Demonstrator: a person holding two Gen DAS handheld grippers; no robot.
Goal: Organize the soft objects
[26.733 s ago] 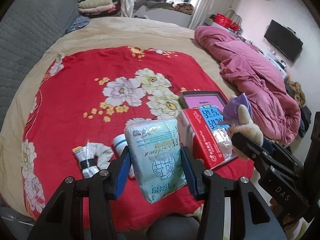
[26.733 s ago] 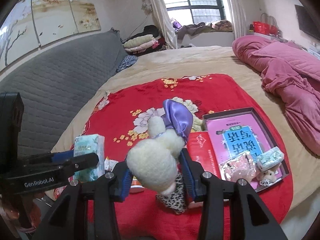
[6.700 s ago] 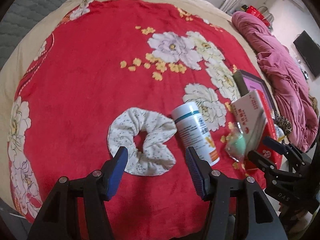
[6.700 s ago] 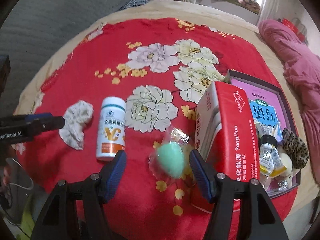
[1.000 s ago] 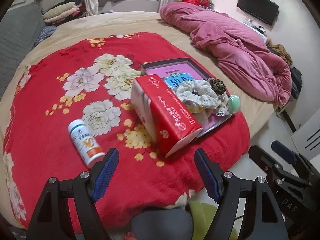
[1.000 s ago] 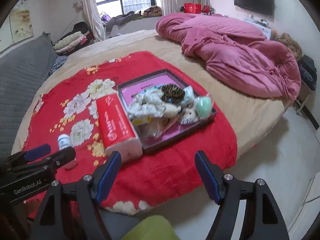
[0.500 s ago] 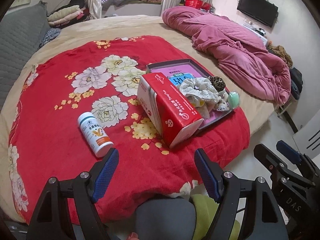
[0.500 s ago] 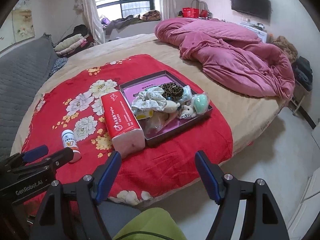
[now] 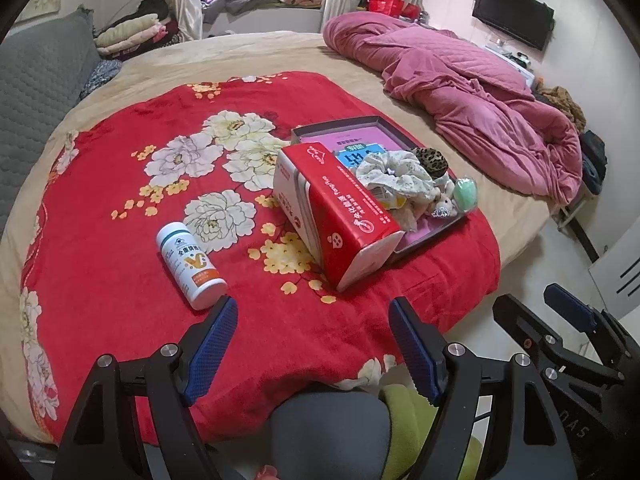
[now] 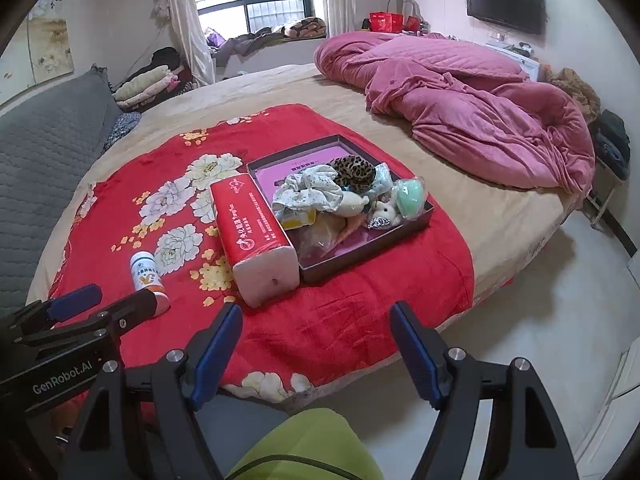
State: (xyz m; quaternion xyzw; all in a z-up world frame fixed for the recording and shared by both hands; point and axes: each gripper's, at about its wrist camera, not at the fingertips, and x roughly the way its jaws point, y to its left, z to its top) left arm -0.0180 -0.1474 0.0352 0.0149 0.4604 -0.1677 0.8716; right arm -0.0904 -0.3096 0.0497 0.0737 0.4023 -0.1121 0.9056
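Note:
A dark tray (image 10: pixel 416 224) with a pink lining sits on the red floral blanket (image 10: pixel 360 320). It holds a white floral scrunchie (image 10: pixel 310 190), a leopard scrunchie (image 10: pixel 354 172), a green sponge egg (image 10: pixel 410 196), a small plush toy (image 10: pixel 384 212) and tissue packs. The tray also shows in the left wrist view (image 9: pixel 448 228), with the white scrunchie (image 9: pixel 394 172) and green egg (image 9: pixel 466 194). My left gripper (image 9: pixel 312 344) is open and empty, held back off the bed's near edge. My right gripper (image 10: pixel 316 344) is open and empty, also off the bed.
A red tissue box (image 10: pixel 252 228) lies against the tray's left side. A white supplement bottle (image 10: pixel 148 276) lies on the blanket to the left. A pink quilt (image 10: pixel 472 116) is heaped at the right. A grey sofa back (image 10: pixel 44 148) stands at the left.
Both grippers have drawn a little further back from the bed, so the tray and box look smaller. Nothing on the blanket has moved.

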